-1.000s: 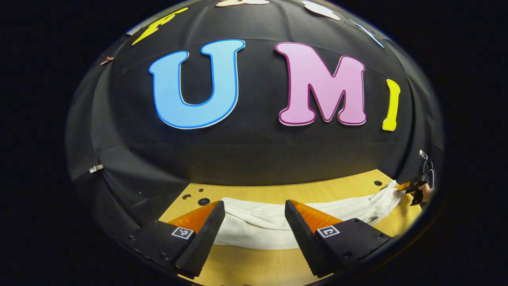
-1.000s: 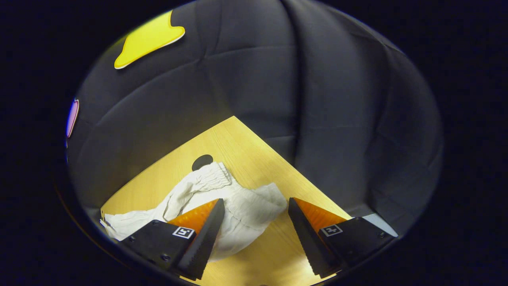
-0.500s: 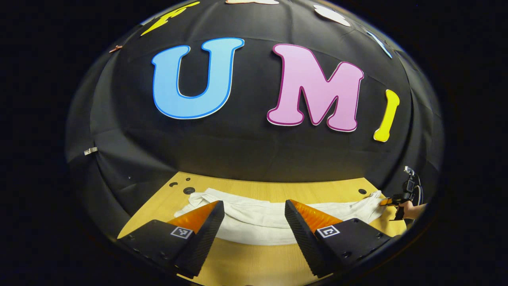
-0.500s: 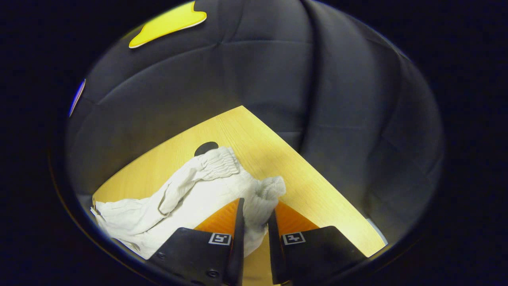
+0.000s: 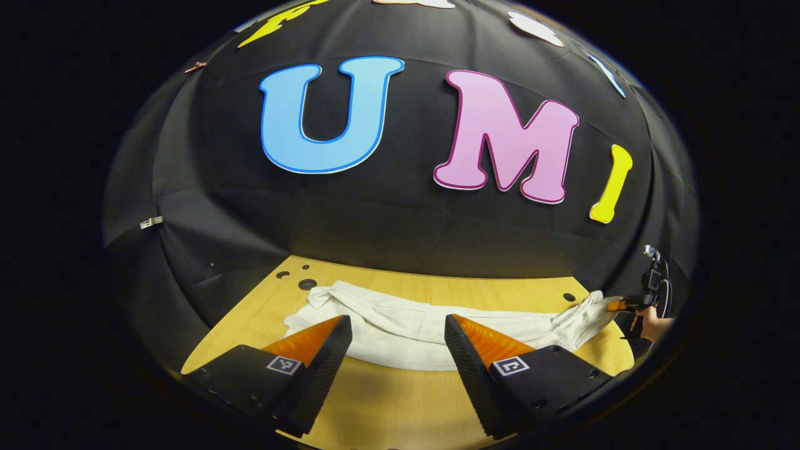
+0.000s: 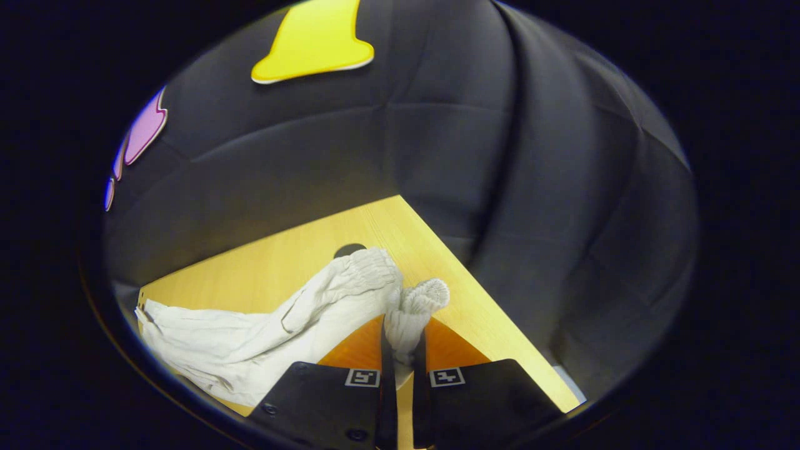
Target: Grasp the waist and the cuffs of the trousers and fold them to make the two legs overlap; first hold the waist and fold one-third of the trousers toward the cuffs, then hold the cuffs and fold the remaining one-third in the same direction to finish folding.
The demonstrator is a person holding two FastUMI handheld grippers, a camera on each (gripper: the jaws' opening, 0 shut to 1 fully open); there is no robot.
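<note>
A: right gripper (image 6: 400, 350)?
B: clamped on the gathered waist (image 6: 409, 312) of the trousers (image 5: 425, 328); they lie stretched across the table (image 5: 387, 406)
A: left gripper (image 5: 394, 362)?
B: jaws apart, over the cloth's near edge; holding nothing

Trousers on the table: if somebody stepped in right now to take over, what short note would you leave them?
Right gripper: shut on the gathered waist of the white trousers, near the corner of the wooden table.
Left gripper: open, fingers apart above the table, with the trousers' middle lying beyond them; holding nothing.
Trousers lie stretched out and rumpled across the table.
Done: waist gripped.
Left: grip the cuffs, overlap the legs, then both one-third folds.
</note>
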